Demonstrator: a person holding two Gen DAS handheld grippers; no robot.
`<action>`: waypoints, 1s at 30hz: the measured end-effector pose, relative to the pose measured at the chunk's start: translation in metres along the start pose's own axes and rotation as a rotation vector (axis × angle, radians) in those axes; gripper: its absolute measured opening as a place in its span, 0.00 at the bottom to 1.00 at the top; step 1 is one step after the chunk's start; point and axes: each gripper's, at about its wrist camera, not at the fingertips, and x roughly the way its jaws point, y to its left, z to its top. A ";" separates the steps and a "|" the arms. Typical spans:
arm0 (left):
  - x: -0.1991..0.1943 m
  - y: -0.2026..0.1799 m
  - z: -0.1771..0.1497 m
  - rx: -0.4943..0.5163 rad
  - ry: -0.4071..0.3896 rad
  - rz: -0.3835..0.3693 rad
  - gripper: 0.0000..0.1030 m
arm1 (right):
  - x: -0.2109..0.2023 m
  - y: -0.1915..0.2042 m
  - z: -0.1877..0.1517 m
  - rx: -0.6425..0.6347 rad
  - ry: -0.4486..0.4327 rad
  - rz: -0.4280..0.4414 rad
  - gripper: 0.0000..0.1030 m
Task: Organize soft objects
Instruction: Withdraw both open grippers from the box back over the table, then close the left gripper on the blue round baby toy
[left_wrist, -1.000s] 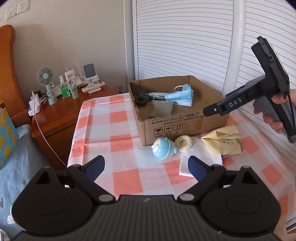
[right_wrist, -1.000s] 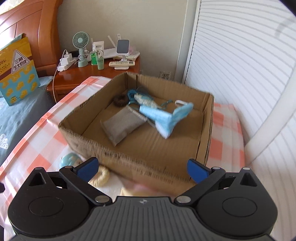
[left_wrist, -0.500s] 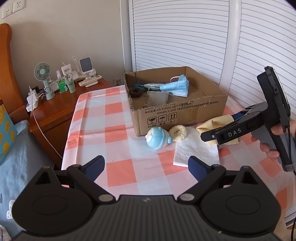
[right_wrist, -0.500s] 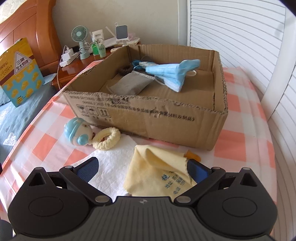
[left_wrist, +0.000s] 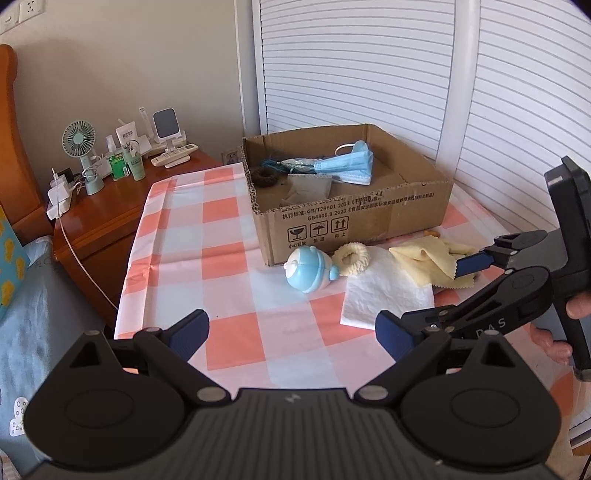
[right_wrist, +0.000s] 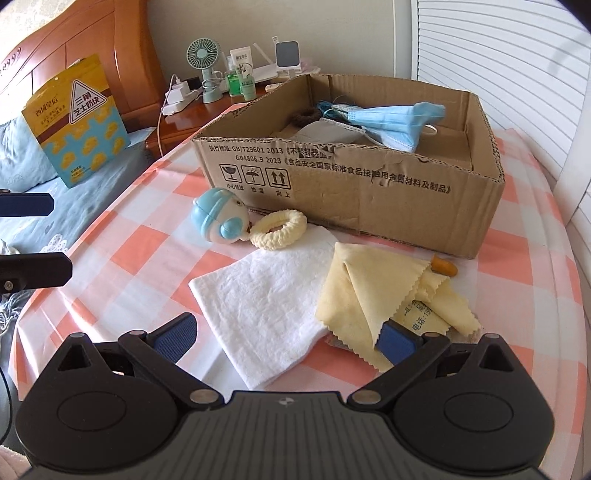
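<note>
The bench (right_wrist: 524, 229) under its pink-checked cover fills more of my right view than a second ago, when I was looking down into the cardboard box (right_wrist: 369, 192); now I see that box's printed front wall from low down. Inside it lie the blue face mask (right_wrist: 391, 120), a grey pouch (right_wrist: 325, 133) and a dark hair tie (left_wrist: 265, 176), unchanged. In front of the box the white cloth (right_wrist: 266, 299) lies flat, with the yellow cloth (right_wrist: 373, 291) overlapping its right edge. My right gripper (right_wrist: 284, 338) has dropped to the bench and is spread wide: one fingertip sits against the yellow cloth's near corner, the other is beside the white cloth, neither pinching anything. My left gripper (left_wrist: 291, 330) hangs back above the bench, also wide apart and holding nothing. The blue rattle toy (right_wrist: 219, 221) with its cream ring (right_wrist: 279, 230) rests against the box front, where it was.
</note>
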 end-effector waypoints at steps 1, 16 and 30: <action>0.001 0.000 0.000 0.001 0.002 -0.001 0.94 | 0.000 0.000 -0.002 -0.003 -0.006 -0.005 1.00; 0.039 -0.003 0.004 0.008 0.068 -0.011 0.94 | -0.020 -0.003 -0.027 -0.036 -0.074 -0.220 1.00; 0.082 -0.009 0.014 0.023 0.112 -0.035 0.93 | -0.005 -0.032 -0.039 0.024 -0.041 -0.286 1.00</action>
